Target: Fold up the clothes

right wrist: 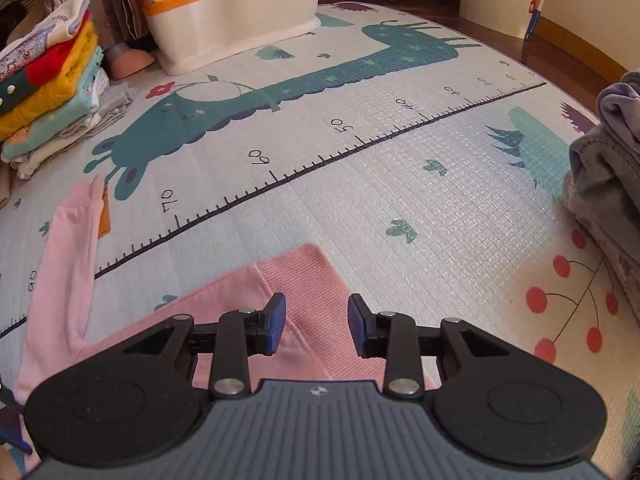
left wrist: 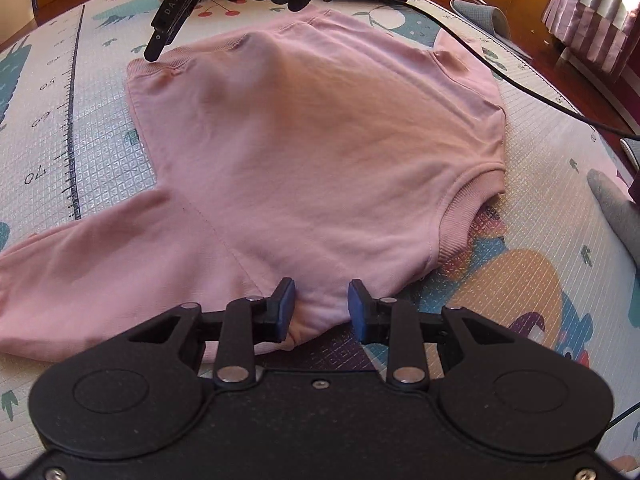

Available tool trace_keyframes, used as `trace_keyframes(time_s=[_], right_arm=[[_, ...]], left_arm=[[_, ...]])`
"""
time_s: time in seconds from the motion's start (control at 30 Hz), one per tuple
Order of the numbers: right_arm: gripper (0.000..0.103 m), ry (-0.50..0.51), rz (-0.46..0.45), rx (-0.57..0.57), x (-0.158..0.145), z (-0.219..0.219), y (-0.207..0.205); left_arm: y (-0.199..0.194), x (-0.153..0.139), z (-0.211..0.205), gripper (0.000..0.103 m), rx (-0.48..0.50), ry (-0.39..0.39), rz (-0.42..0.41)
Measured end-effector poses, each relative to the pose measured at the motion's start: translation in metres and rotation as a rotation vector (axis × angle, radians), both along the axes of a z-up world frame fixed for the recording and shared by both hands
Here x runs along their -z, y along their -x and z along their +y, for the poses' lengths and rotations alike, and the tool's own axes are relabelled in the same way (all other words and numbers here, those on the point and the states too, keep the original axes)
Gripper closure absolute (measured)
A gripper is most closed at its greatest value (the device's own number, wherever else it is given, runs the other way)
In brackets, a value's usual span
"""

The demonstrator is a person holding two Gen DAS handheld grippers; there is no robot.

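A pink sweatshirt lies flat on the patterned play mat, one sleeve stretched toward the left. My left gripper is open at the near shoulder edge, with pink fabric between its blue pads. The right gripper shows in the left wrist view, its tip down at the far ribbed hem corner. In the right wrist view my right gripper is open over the ribbed hem corner of the sweatshirt, and the sleeve runs along the left.
A stack of folded clothes stands at the far left of the mat. A white and orange tub is behind. A pile of grey clothes lies at the right. A black cable and a slipper lie beyond the sweatshirt.
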State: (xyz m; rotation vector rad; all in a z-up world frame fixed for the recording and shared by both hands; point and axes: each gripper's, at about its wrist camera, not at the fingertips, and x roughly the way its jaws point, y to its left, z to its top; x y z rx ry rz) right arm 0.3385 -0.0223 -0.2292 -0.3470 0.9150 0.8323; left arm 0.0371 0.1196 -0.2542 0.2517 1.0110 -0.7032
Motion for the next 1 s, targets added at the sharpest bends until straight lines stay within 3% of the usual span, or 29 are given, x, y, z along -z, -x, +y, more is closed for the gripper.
trace_keyframes(time_s=[0.07, 0.3, 0.33, 0.37, 0.4, 0.57, 0.7, 0.83, 0.93, 1.0], right_arm=[[0.064, -0.009, 0.007, 0.019, 0.009, 0.004, -0.012], [0.056, -0.135, 0.176, -0.063, 0.017, 0.009, -0.026], [0.060, -0.142, 0.194, -0.065, 0.017, 0.009, -0.028], [0.085, -0.123, 0.187, -0.059, 0.016, 0.011, -0.030], [0.094, -0.110, 0.190, -0.056, 0.016, 0.013, -0.031], [0.099, -0.043, 0.046, 0.009, 0.011, 0.028, -0.026], [0.093, -0.010, 0.005, 0.046, 0.015, 0.034, -0.022], [0.086, -0.025, 0.002, 0.066, -0.007, 0.019, -0.020], [0.083, 0.049, -0.014, -0.029, -0.031, -0.014, 0.012], [0.075, 0.100, -0.024, -0.097, -0.048, -0.036, 0.034]], left_arm=[[0.000, 0.000, 0.001, 0.075, -0.003, 0.007, 0.002], [-0.003, 0.001, 0.003, 0.075, -0.029, 0.035, 0.033], [-0.003, 0.001, 0.003, 0.075, -0.037, 0.037, 0.038], [-0.003, 0.001, 0.002, 0.075, -0.043, 0.036, 0.041], [-0.002, 0.001, 0.001, 0.075, -0.047, 0.033, 0.044], [-0.001, 0.001, -0.004, 0.075, -0.053, 0.015, 0.048], [0.000, 0.000, -0.005, 0.074, -0.046, 0.010, 0.047], [-0.003, -0.001, -0.006, 0.059, -0.004, 0.023, 0.064], [-0.003, -0.006, -0.013, 0.059, 0.034, -0.011, 0.051], [-0.001, -0.015, -0.016, 0.059, 0.039, -0.017, 0.009]])
